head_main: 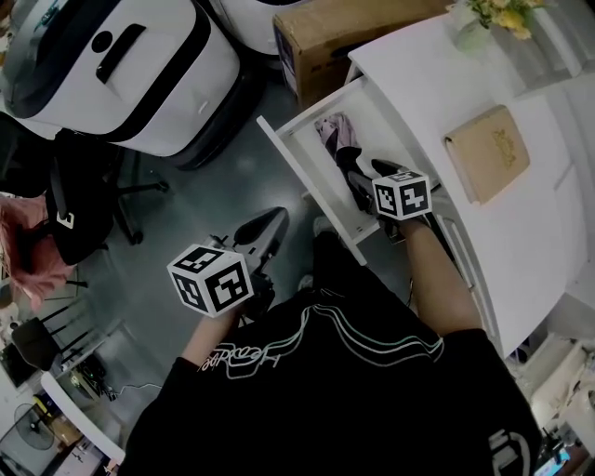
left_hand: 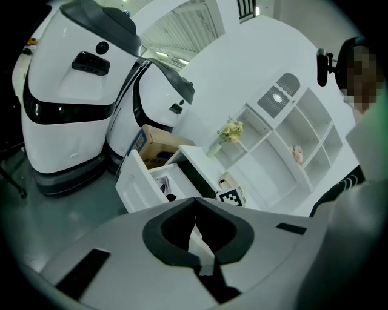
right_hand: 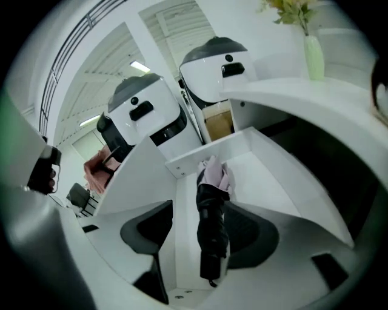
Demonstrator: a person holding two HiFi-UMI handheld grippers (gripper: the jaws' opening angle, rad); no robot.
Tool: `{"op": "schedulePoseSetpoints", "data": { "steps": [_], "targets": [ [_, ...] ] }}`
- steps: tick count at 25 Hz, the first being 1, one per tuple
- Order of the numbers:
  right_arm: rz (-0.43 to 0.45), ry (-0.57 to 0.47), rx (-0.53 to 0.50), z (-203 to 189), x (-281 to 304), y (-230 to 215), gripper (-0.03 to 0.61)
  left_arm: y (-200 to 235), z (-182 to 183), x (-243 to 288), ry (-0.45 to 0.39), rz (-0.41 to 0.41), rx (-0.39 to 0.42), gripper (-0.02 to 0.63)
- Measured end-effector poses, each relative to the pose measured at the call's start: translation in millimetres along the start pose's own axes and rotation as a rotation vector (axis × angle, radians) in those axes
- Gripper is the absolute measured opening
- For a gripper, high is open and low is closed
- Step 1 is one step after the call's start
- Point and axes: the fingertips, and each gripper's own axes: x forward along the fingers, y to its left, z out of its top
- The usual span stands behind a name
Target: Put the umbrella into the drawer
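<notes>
The folded umbrella (head_main: 338, 141), pink cloth with a black handle, lies inside the open white drawer (head_main: 307, 181) of the desk. My right gripper (head_main: 365, 171) hovers just over its handle end, jaws spread wide. In the right gripper view the umbrella (right_hand: 212, 212) rests on the floor of the drawer (right_hand: 182, 187) between the two fingers of my right gripper (right_hand: 203, 209), and the left pad stands clear of it. My left gripper (head_main: 275, 219) hangs over the floor to the left of the drawer; in its own view the left gripper (left_hand: 194, 201) has its jaws together with nothing held.
On the white desktop (head_main: 418, 84) lie a tan book (head_main: 488, 153) and a vase of flowers (head_main: 483, 19). A cardboard box (head_main: 316, 37) sits behind the drawer. A large white machine (head_main: 121, 65) and a black chair (head_main: 84, 195) stand at left.
</notes>
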Motion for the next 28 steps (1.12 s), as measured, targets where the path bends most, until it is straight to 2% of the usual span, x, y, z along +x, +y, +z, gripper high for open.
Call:
{"op": "schedulePoseSetpoints", "data": {
  "steps": [5, 6, 7, 8, 11, 13, 19, 25, 28],
  "targets": [
    [0.072, -0.143, -0.022, 24.0, -69.0, 42.3, 0.252, -26.7, -5.8, -14.3, -0.012, -0.039, 0.041, 0.020],
    [0.095, -0.181, -0.019, 29.5, -85.4, 51.5, 0.241, -33.2, -7.0, -17.1, -0.014, -0.049, 0.051, 0.020],
    [0.123, -0.222, -0.008, 35.5, -102.9, 61.9, 0.193, -40.2, -7.7, -20.3, -0.017, -0.061, 0.061, 0.020],
    [0.158, -0.268, 0.008, 41.9, -121.3, 73.8, 0.175, -47.3, -8.0, -24.2, -0.021, -0.075, 0.072, 0.020],
    [0.267, -0.404, 0.050, 59.4, -174.8, 114.4, 0.156, -67.6, -7.3, -40.1, -0.039, -0.113, 0.102, 0.020],
    [0.308, -0.467, 0.041, 62.9, -203.7, 137.9, 0.147, -80.7, -8.3, -51.5, -0.050, -0.135, 0.124, 0.020],
    [0.346, -0.537, -0.062, 43.5, -260.6, 192.8, 0.082, -116.7, -6.6, -85.6, -0.119, -0.181, 0.187, 0.020],
    [0.438, -0.559, -0.057, 10.1, -287.5, 232.1, 0.055, -146.9, -16.0, -107.9, -0.153, -0.238, 0.246, 0.020],
    [0.448, -0.599, -0.069, 4.3, -303.6, 244.5, 0.052, -159.5, -23.0, -114.7, -0.157, -0.253, 0.265, 0.020]
  ]
}}
